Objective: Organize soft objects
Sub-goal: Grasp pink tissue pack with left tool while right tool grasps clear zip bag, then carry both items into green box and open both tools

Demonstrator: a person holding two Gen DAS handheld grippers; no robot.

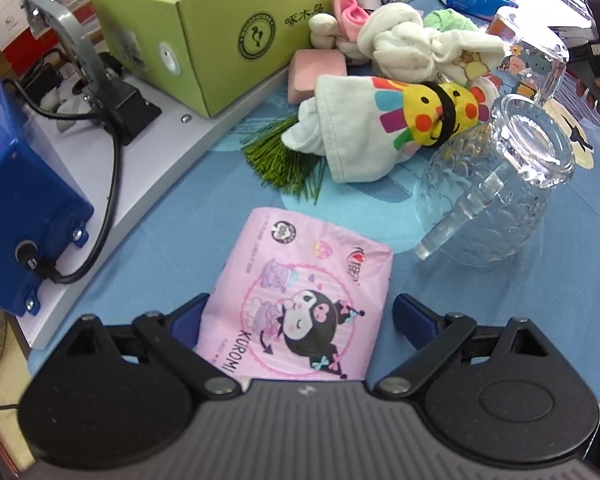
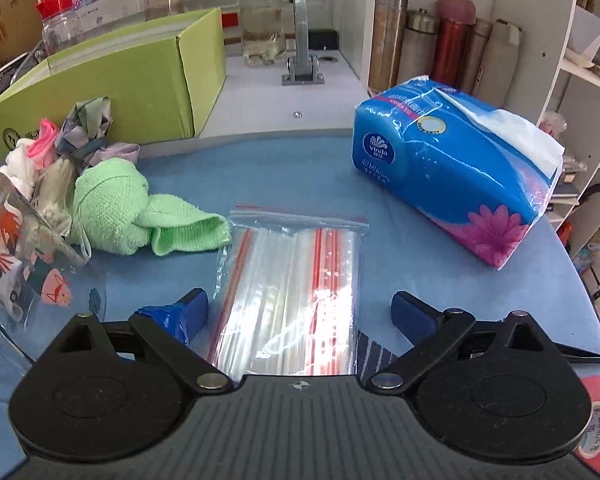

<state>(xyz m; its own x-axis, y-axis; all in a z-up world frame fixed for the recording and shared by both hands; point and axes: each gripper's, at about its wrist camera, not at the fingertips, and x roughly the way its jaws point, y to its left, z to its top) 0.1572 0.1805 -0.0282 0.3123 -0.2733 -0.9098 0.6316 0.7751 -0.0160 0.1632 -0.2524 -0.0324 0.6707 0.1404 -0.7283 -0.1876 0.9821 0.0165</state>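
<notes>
My left gripper (image 1: pixel 298 314) is open, its blue fingers on either side of a pink Kuromi tissue pack (image 1: pixel 300 300) lying on the blue table. Beyond it lie a white cloth toy with a yellow face (image 1: pixel 380 128), a knotted white towel (image 1: pixel 404 46), a pink sponge (image 1: pixel 316 74) and a pink sock (image 1: pixel 350 16). My right gripper (image 2: pixel 300 312) is open over a stack of clear zip bags (image 2: pixel 292 288). A rolled green cloth (image 2: pixel 140 216) lies to its left and a blue Vinda tissue pack (image 2: pixel 452 176) at the right.
A green box (image 1: pixel 204 40) stands on a white base at the back left, also seen in the right wrist view (image 2: pixel 112 88). An upturned glass mug (image 1: pixel 496 184) and a printed glass (image 1: pixel 536 64) stand right of the toys. A blue device (image 1: pixel 16 200) with cable sits at left. Flasks (image 2: pixel 440 48) line a shelf.
</notes>
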